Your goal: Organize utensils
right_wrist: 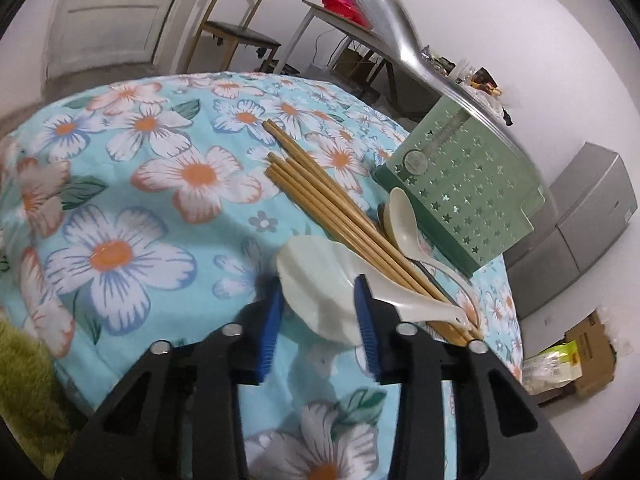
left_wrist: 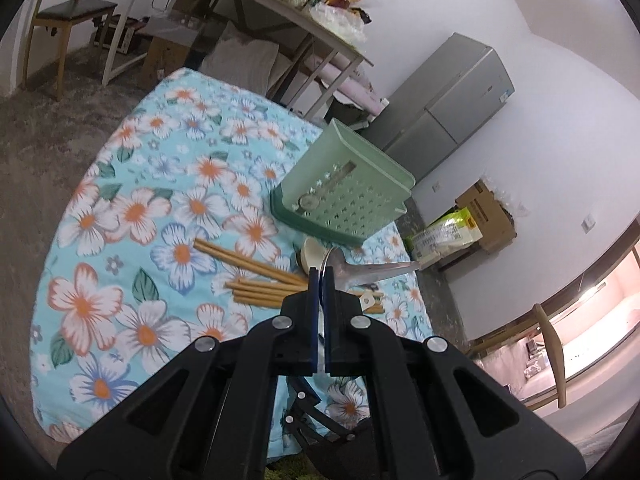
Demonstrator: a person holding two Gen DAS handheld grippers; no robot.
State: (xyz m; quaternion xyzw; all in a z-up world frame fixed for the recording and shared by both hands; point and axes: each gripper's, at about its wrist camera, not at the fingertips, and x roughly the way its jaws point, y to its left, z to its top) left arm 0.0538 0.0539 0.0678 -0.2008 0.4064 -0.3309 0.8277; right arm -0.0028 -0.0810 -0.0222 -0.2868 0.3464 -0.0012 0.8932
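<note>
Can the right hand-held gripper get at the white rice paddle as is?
Probably yes. The right hand-held gripper already straddles the white rice paddle, nothing between. The chopsticks lie beside it, off to one side.

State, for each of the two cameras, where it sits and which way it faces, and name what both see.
Left wrist: sits on the left gripper, shut on a metal spoon, facing down across the flowered table toward the green holder.
Right wrist: sits on the right gripper, its fingers around a white spoon, facing the chopsticks.
Shared: table, chopsticks, holder, metal spoon.
</note>
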